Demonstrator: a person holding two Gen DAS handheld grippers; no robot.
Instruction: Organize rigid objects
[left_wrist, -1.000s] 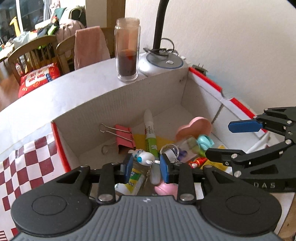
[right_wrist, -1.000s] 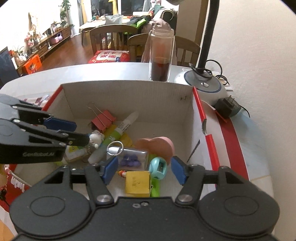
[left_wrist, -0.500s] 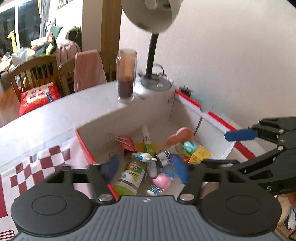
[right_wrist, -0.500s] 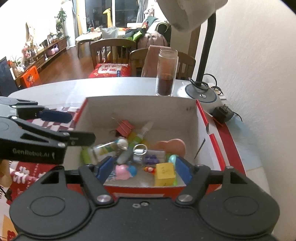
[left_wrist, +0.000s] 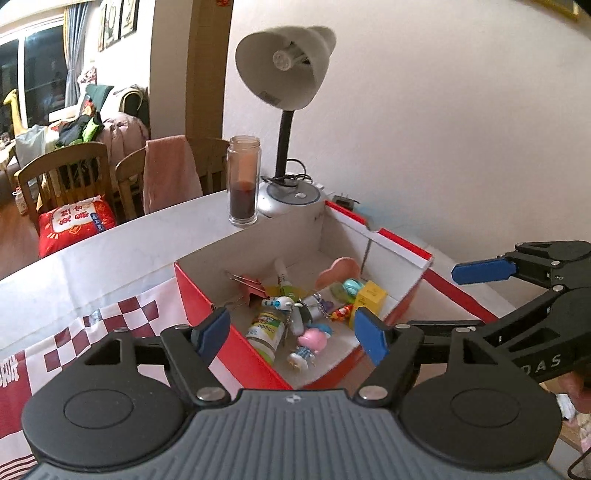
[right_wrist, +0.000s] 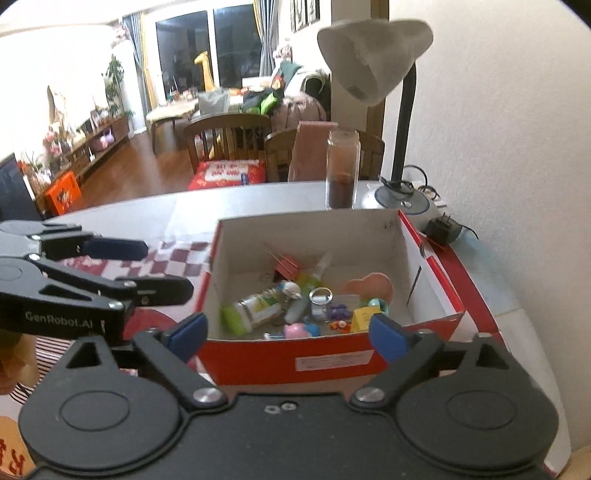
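left gripper (left_wrist: 293, 328): jaws spread wide, nothing between them; blue rubbery pads on black hard-plastic fingers (left_wrist: 214, 326), ribbed grey body below. Hangs above the box's near-left corner.
right gripper (right_wrist: 286, 334): jaws wide apart, empty; same blue pads, black matte linkages. Sits in front of the box's near wall.
box (right_wrist: 332, 360): cardboard, rectangular, red outside, plain white inside, white label on the near wall. On the table at 12 o'clock from both grippers.
contents: small rigid items heaped on the box floor. Clear plastic bottle (left_wrist: 266, 330) with green cap lying on its side at 9 o'clock of the heap; pink figure (left_wrist: 312, 339) at 6 o'clock; yellow cube (left_wrist: 370, 295) at 3 o'clock; pink heart-shaped piece (left_wrist: 338, 272) at 1 o'clock; red binder clip (left_wrist: 251, 286) with wire handles at 11 o'clock; white marker (left_wrist: 283, 277) at 12 o'clock; metal key ring (right_wrist: 320, 295) mid-heap.
cloth (left_wrist: 122, 314): flat, red-and-white checks, 9 o'clock of the box.
jar (left_wrist: 242, 181): tall clear glass cylinder, dark contents low down, 12 o'clock beyond the box.
lamp (left_wrist: 286, 74): pale dome shade, black neck, round grey base just right of the jar.
change: a second ago both grippers were down inside the box, left jaws narrow around the toy cluster; now both are pulled back and up, left jaws wider, the whole box and the lamp shade in view. Items stay in the box.
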